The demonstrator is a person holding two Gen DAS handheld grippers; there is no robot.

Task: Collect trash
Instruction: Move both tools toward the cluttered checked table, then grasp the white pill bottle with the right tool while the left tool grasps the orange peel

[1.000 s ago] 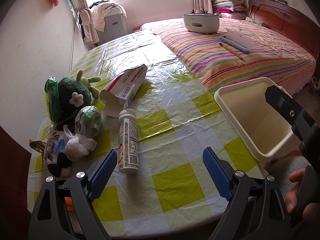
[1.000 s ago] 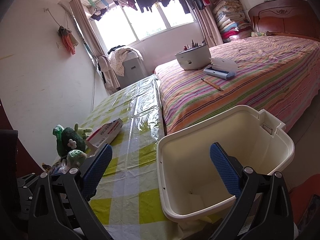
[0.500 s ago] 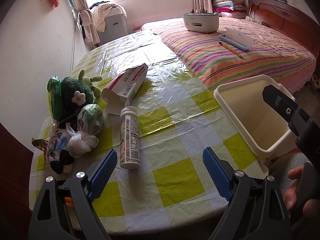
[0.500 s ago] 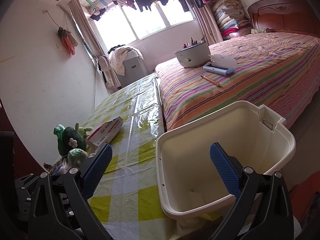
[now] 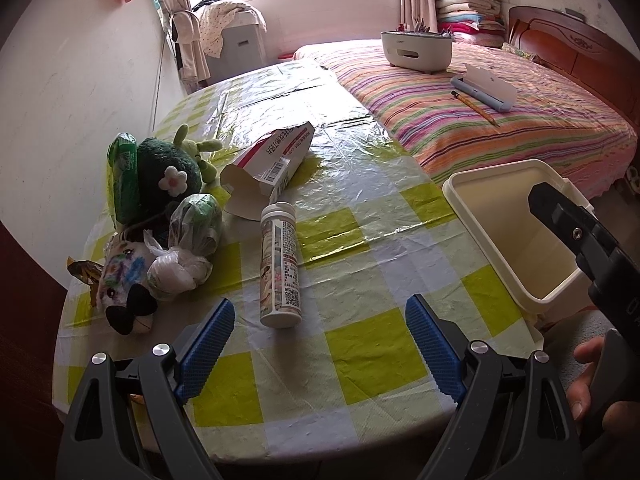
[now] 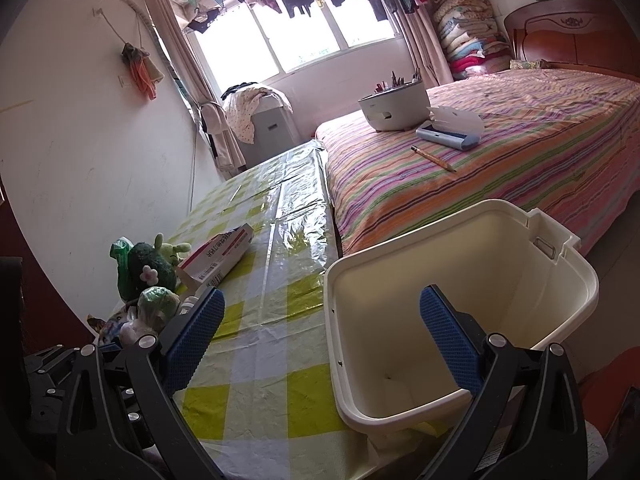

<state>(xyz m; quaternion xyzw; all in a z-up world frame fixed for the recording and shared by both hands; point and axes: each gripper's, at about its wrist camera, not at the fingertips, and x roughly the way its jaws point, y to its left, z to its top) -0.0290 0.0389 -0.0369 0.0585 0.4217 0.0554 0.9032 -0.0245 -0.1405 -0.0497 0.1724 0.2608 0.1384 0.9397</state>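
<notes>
A white labelled bottle [image 5: 279, 265] lies on its side on the checked table, just beyond my open left gripper [image 5: 320, 320]. Behind it rests a torn red-and-white carton [image 5: 270, 168] [image 6: 218, 254]. To the left sit crumpled plastic bags [image 5: 188, 248] and a gold wrapper [image 5: 84, 272]. A cream bin [image 5: 516, 224] [image 6: 460, 304] stands at the table's right edge with nothing visible inside. My right gripper [image 6: 320, 340] hangs open over the bin's near rim and the table edge, holding nothing.
A green plush toy [image 5: 164, 176] and a small printed plush [image 5: 122, 284] sit among the trash at the left. A striped bed [image 6: 480, 160] with a white organiser [image 6: 394, 106], pencil and case lies behind the bin. A hand [image 5: 588, 392] grips the right tool.
The left gripper has pulled back and risen slightly, so the bottle and trash sit a little farther from its fingers. The right gripper has barely shifted over the bin.
</notes>
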